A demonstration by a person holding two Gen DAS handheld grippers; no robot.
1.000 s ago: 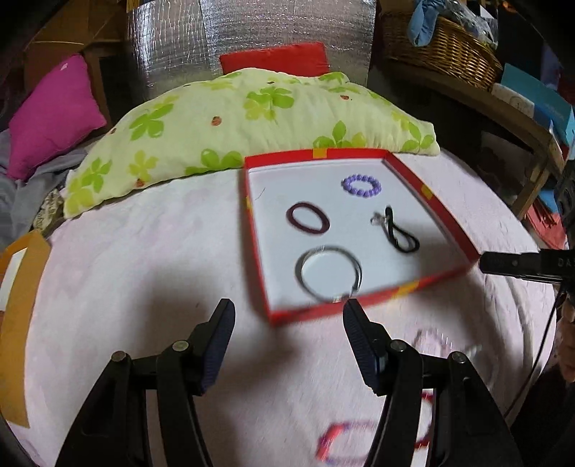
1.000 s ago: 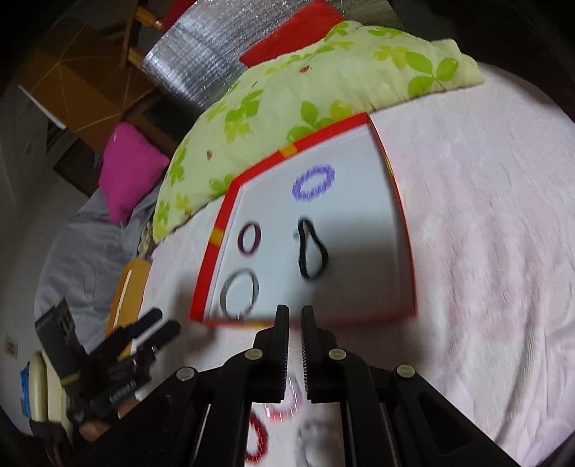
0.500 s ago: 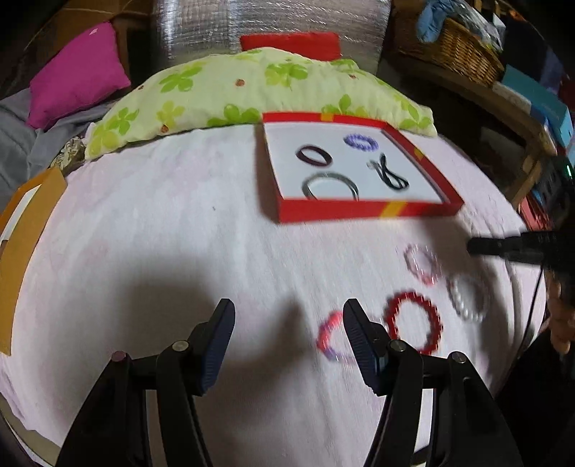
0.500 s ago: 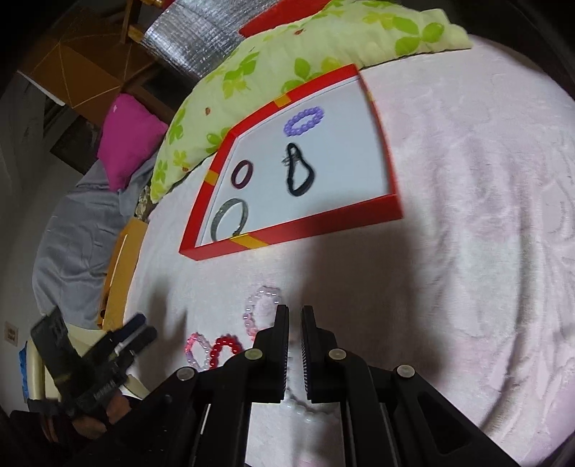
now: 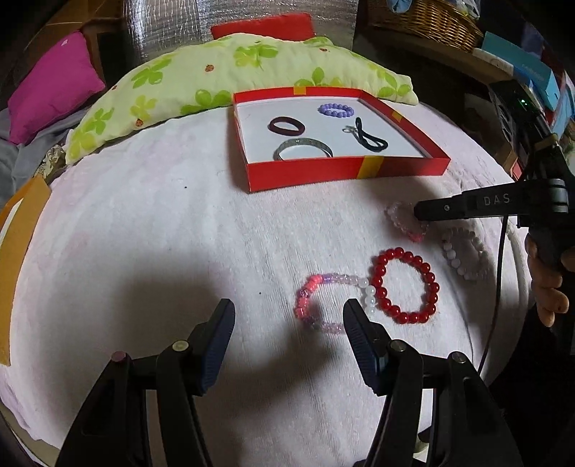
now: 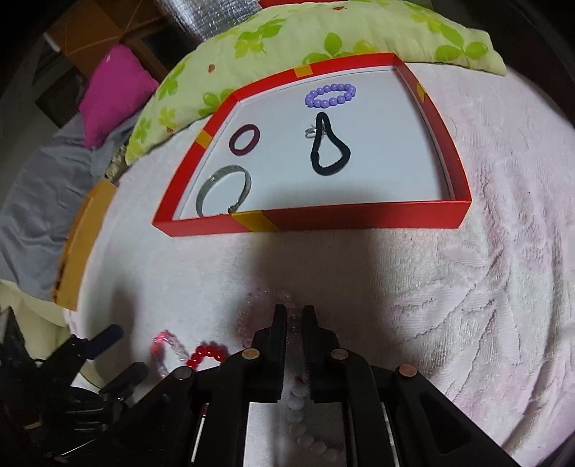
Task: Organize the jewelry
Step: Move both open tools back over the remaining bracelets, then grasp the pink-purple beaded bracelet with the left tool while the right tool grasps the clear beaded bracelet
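A red box lid [image 5: 345, 171] [image 6: 323, 219] on the pink-white blanket holds a purple bead bracelet [image 5: 335, 109], a dark red ring [image 5: 286, 126], a silver bangle [image 5: 302, 148] and a black hair tie [image 5: 370, 138]. In front of it lie a red bead bracelet [image 5: 404, 285], a pink and white bead bracelet [image 5: 325, 300], a clear pink bracelet [image 5: 402, 222] and a pale bead bracelet [image 5: 463, 257]. My left gripper [image 5: 287, 327] is open just before the pink and white one. My right gripper [image 6: 293, 316] [image 5: 418, 212] has nearly closed jaws over the clear pink bracelet [image 6: 251, 312]; no grip shows.
A green floral pillow [image 5: 222, 79] lies behind the lid. A magenta pillow [image 5: 50, 93] and grey cloth are at far left, an orange card [image 5: 18, 251] at the left edge, a wicker basket [image 5: 427, 14] and shelf at back right.
Both grippers have pulled back from the lid toward the loose bracelets on the blanket. The right gripper has come down low over the clear pink bracelet, jaws still close together.
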